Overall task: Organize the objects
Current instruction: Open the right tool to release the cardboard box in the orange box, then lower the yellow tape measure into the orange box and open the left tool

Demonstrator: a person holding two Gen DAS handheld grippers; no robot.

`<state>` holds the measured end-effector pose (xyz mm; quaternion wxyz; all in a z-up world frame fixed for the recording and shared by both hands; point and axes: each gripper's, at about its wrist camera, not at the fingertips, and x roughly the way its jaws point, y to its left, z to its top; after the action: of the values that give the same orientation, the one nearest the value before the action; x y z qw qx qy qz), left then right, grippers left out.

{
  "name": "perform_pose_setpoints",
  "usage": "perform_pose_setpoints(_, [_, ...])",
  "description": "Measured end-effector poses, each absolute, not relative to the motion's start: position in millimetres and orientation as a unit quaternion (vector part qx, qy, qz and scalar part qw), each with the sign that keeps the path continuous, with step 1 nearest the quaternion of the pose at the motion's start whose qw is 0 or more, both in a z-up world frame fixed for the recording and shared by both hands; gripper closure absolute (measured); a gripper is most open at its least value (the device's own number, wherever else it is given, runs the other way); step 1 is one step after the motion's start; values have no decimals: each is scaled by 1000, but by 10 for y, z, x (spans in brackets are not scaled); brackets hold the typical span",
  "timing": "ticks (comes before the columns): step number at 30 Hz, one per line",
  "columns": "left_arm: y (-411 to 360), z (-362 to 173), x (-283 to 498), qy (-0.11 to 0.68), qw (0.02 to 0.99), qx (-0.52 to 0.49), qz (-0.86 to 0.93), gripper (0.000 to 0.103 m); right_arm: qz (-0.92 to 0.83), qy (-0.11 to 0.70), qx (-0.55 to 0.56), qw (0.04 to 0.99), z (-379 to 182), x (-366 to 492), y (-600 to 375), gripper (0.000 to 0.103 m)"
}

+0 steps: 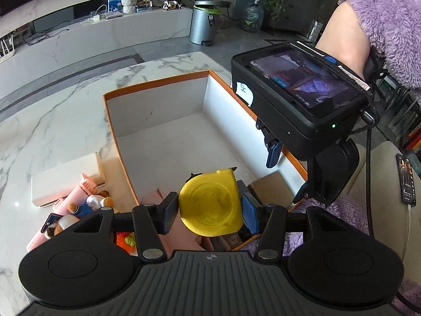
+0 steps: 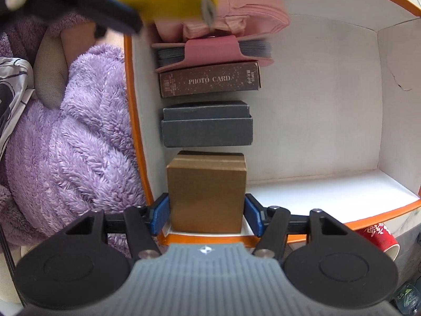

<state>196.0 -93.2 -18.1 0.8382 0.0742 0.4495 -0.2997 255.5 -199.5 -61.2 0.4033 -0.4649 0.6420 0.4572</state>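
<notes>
My left gripper clamping a yellow tape measure above the white box, my right gripper around a brown carton, fingers just off its sides

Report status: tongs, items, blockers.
Left tongs shut on yellow tape measure. Right tongs straddle brown cardboard box inside orange-rimmed box. Nothing blocking.

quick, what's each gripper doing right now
left gripper: shut on the yellow tape measure.
right gripper: fingers straddle the brown cardboard box in the orange-rimmed box; whether they grip cannot be told.
</notes>
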Motion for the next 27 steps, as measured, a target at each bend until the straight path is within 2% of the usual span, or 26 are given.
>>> perform_pose_setpoints(6, [-1064,-199,2108,447,835,82,-310,43,464,623,-461,429,-460,2549,-2048,42])
perform_pose_setpoints(9, [-1103,-207,2184,443,838,96,-304,43,456,606,-445,477,-343,2646,-2095,63])
perform_pose_setpoints(10, [-1122,-212,2213,442,838,100,-304,43,448,599,-444,493,-326,2675,-2110,74])
perform_pose_setpoints(14, [-1231,-281,2333,442,832,123,-311,43,426,569,-450,541,-382,2727,-2135,85])
perform_pose_setpoints(18, [-1331,-336,2387,440,826,140,-322,43,424,553,-456,554,-530,2737,-2107,90])
perform_pose_setpoints(27, [-1389,-483,2520,460,815,150,-319,43,452,564,-428,543,-699,2811,-2057,91])
